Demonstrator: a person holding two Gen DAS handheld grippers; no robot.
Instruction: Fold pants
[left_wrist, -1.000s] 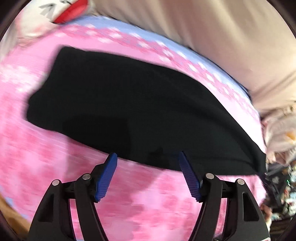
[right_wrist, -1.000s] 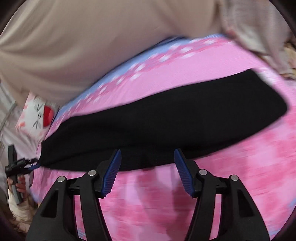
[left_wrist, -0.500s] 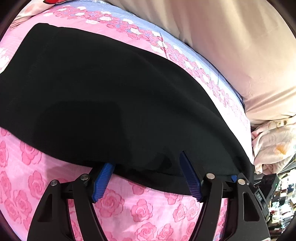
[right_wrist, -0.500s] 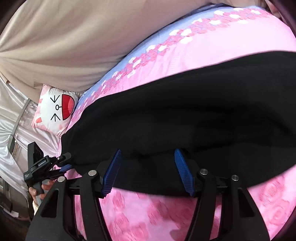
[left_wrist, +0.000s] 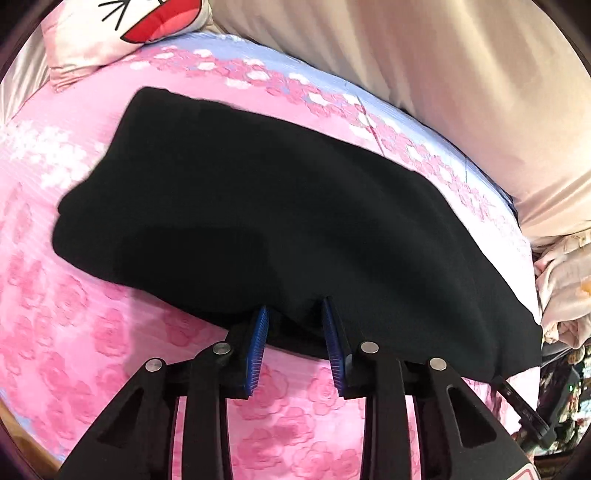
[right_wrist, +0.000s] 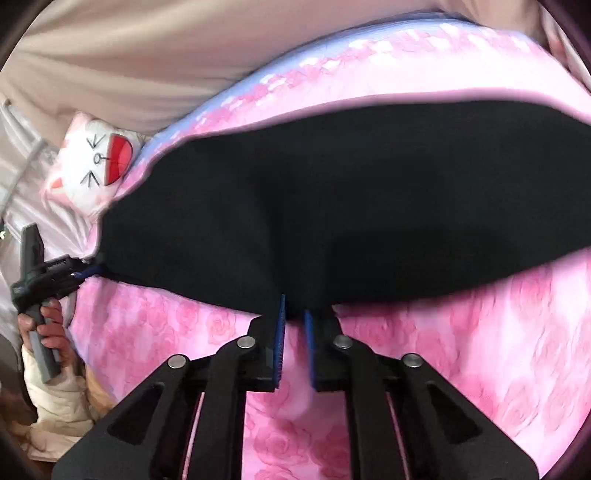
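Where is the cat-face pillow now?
The cat-face pillow lies at the pink bedsheet's far left corner in the right wrist view, just beyond the black pants.

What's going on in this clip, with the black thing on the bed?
A person is folding black pants laid flat on a pink floral bedsheet, using a handheld tool in each hand. Both tools have just been closing on the near edge of the pants: the left tool and the right tool each pinch the fabric. The edge has not been lifted yet. A cartoon pillow lies at the bed's head.

Rose-print bedsheet (left_wrist: 92, 332), cat pillow (right_wrist: 92, 166) (beige curtain (left_wrist: 461, 92) behind).
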